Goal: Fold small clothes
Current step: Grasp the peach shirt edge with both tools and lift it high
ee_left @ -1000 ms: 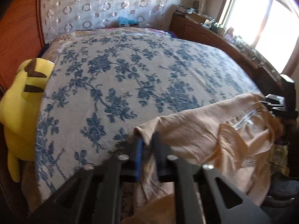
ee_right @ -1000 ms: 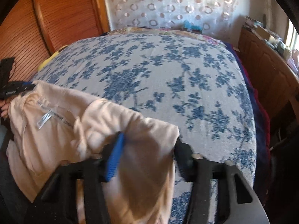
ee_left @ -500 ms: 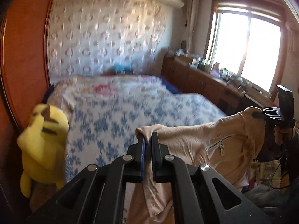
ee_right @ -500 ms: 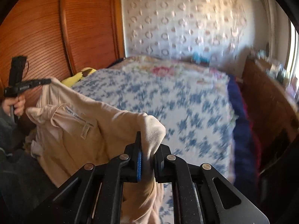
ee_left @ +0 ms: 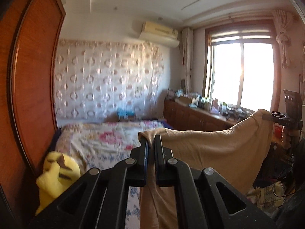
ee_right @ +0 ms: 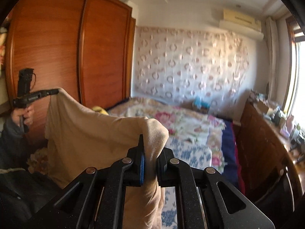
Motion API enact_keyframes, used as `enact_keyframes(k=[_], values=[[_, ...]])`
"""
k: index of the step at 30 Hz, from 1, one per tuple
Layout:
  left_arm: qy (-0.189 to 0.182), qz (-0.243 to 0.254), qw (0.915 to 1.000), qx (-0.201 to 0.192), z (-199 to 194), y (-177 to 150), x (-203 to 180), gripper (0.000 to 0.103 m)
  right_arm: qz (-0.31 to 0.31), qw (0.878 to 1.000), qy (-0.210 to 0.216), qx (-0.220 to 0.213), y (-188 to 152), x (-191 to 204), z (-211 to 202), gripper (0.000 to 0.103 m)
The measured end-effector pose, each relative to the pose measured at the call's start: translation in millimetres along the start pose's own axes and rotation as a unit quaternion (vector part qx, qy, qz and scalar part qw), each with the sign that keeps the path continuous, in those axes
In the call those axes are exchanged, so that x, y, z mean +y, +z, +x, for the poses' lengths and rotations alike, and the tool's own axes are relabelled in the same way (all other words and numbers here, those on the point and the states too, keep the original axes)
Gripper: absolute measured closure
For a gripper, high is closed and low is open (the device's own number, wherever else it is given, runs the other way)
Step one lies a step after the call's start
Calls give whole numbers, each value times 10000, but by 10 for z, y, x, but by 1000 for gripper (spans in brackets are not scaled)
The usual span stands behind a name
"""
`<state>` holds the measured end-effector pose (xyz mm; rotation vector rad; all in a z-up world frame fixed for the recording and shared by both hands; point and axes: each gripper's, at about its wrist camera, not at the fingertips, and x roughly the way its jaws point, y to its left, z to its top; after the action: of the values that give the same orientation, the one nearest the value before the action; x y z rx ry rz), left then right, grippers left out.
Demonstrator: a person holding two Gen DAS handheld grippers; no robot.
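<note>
We hold a beige garment (ee_left: 209, 148) up in the air between our two grippers, above the near end of the bed (ee_left: 99, 143).

Our left gripper (ee_left: 150, 143) has its fingers (ee_left: 143, 152) closed almost together, with a bunched corner of the cloth pinched between them. In the left wrist view that corner sits near the centre, and the fabric runs from it toward 3 o'clock, sagging a little in the middle, up to our right gripper (ee_left: 266, 116) at the far edge. More cloth hangs straight down from the pinched corner toward 6 o'clock.

Our right gripper (ee_right: 150, 152) is likewise closed on the garment (ee_right: 85, 133): a thick fold bulges over and between its fingers (ee_right: 141, 160), and the pads press on it from both sides. In the right wrist view the cloth stretches from the centre toward 9 o'clock, where our left gripper (ee_right: 56, 91) holds the other corner, with our hand (ee_right: 23, 114) wrapped around its handle. The lower edge of the garment hangs free below the stretched top edge.

Beyond the garment, at about 12 o'clock in both views, lies the bed with its blue floral cover and a pink flowered quilt (ee_right: 183, 122) farther back. A yellow plush toy (ee_left: 57, 175) sits at 8 o'clock in the left wrist view, beside the orange wardrobe (ee_right: 66, 47). A window (ee_left: 242, 76) glows at 2 o'clock, above a wooden cabinet (ee_left: 190, 118) crowded with small items.
</note>
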<state>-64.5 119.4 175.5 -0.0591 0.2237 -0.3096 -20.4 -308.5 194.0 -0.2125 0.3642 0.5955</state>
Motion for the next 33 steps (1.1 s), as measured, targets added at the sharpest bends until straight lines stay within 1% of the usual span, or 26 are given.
enact_keyframes(k=[3, 6, 10, 13, 15, 16, 17, 18, 19, 22, 23, 25, 26, 27, 28, 29, 30, 31, 32, 33], values=[[67, 148, 9996, -244, -97, 189, 2, 100, -9, 9996, 29, -285, 212, 14, -204, 97], [117, 235, 9984, -496, -177, 450, 42, 100, -75, 9986, 43, -524, 401, 20, -374, 97], [166, 276, 9969, -721, -180, 746, 114, 100, -109, 9967, 67, -796, 687, -19, -554, 97], [364, 378, 9954, -802, -30, 952, 164, 100, -121, 9957, 22, -916, 908, -104, -553, 97], [540, 433, 9949, -732, 196, 1059, 236, 100, -111, 9955, -8, -940, 1057, -196, -489, 97], [662, 427, 9948, -650, 389, 1090, 323, 100, -125, 9957, -40, -921, 1126, -255, -413, 97], [731, 421, 9948, -573, 496, 1113, 373, 100, -138, 9962, -127, -848, 1213, -345, -252, 97], [830, 408, 9948, -429, 743, 1089, 467, 100, -116, 9968, -193, -768, 1263, -428, -116, 97], [912, 405, 9945, -328, 889, 1063, 501, 100, -96, 9974, -259, -667, 1297, -496, 28, 97], [1116, 377, 9930, 84, 1614, 802, 740, 98, -10, 9986, -499, -199, 1316, -765, 730, 97], [1169, 370, 9922, 211, 1826, 706, 809, 95, 38, 9984, -558, -29, 1278, -865, 1010, 97], [1236, 331, 9903, 534, 2298, 442, 959, 93, 190, 9964, -766, 325, 1115, -1069, 1649, 97], [1236, 308, 9893, 715, 2473, 317, 1014, 93, 230, 9955, -825, 416, 1029, -1141, 1851, 97], [1274, 275, 9861, 1030, 2697, 122, 1119, 93, 269, 9941, -905, 531, 901, -1214, 2145, 96], [1308, 257, 9835, 1226, 2801, -1, 1114, 92, 334, 9922, -994, 681, 753, -1280, 2423, 95], [1295, 194, 9803, 1482, 2915, -182, 1165, 88, 371, 9895, -1089, 870, 601, -1328, 2648, 86], [1202, 120, 9781, 1695, 2978, -342, 1183, 86, 413, 9848, -1273, 1108, 436, -1387, 2852, 77], [1096, 59, 9761, 1875, 3016, -474, 1164, 84, 469, 9789, -1484, 1321, 273, -1424, 3027, 57], [1060, 45, 9742, 1990, 3017, -580, 1137, 82, 531, 9750, -1583, 1463, 143, -1457, 3132, 53], [1071, 94, 9717, 2105, 2995, -727, 1113, 81, 647, 9728, -1542, 1601, -10, -1498, 3206, 53]])
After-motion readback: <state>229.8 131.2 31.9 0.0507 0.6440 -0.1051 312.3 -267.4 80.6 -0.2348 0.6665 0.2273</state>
